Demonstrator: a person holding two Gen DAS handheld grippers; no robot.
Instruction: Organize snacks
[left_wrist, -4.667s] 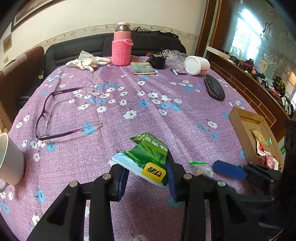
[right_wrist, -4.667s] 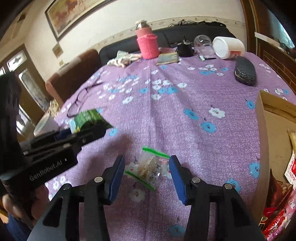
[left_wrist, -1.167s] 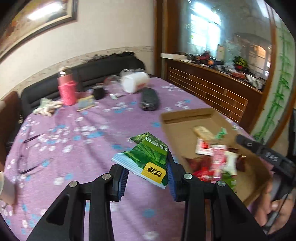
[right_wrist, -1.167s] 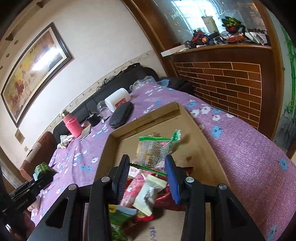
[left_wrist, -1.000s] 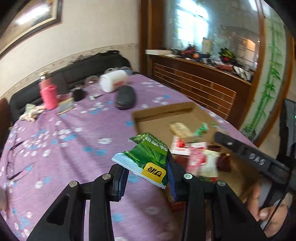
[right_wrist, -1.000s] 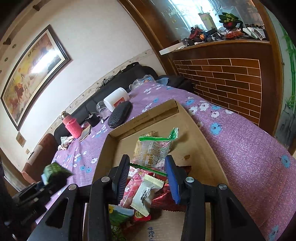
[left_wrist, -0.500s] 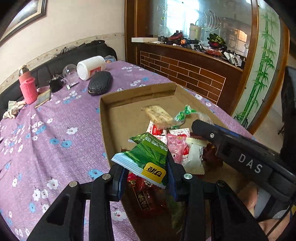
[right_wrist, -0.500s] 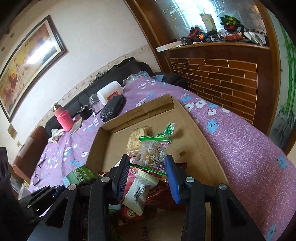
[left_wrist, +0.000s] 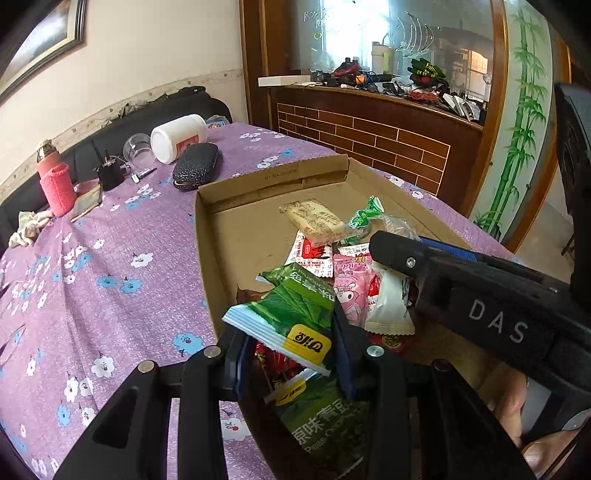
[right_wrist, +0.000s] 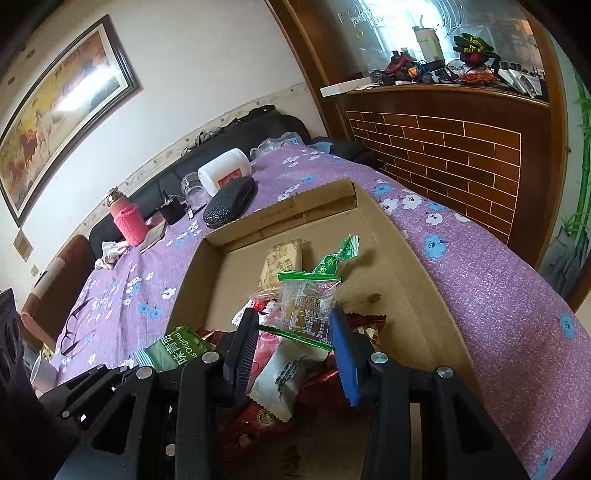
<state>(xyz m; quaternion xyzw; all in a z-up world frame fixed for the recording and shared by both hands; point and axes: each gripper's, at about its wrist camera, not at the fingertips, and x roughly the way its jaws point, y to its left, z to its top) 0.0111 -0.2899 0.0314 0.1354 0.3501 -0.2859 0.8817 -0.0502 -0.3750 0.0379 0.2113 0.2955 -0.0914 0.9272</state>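
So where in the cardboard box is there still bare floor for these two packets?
Bare floor runs along the cardboard box's left wall and across its far end, behind the beige biscuit pack. A second strip lies along the right wall. The near middle is crowded with heaped wrappers under the green packet and the clear packet.

Left gripper (left_wrist: 290, 356) fingers cover the sides of the green pea packet (left_wrist: 291, 314), and the packet hides the snacks directly beneath it; right gripper (left_wrist: 465, 288) body masks the near right part of the cardboard box (left_wrist: 221, 236) in the left wrist view; the box's near edge runs out of frame in both views; a second green packet (left_wrist: 325, 417) is cut off by the finger frame; print on the clear-wrapped pastry (right_wrist: 308, 306) is too small to read; spectacles (right_wrist: 75, 326) are only partly distinguishable; objects on the counter ledge (right_wrist: 443, 79) are too small to identify.
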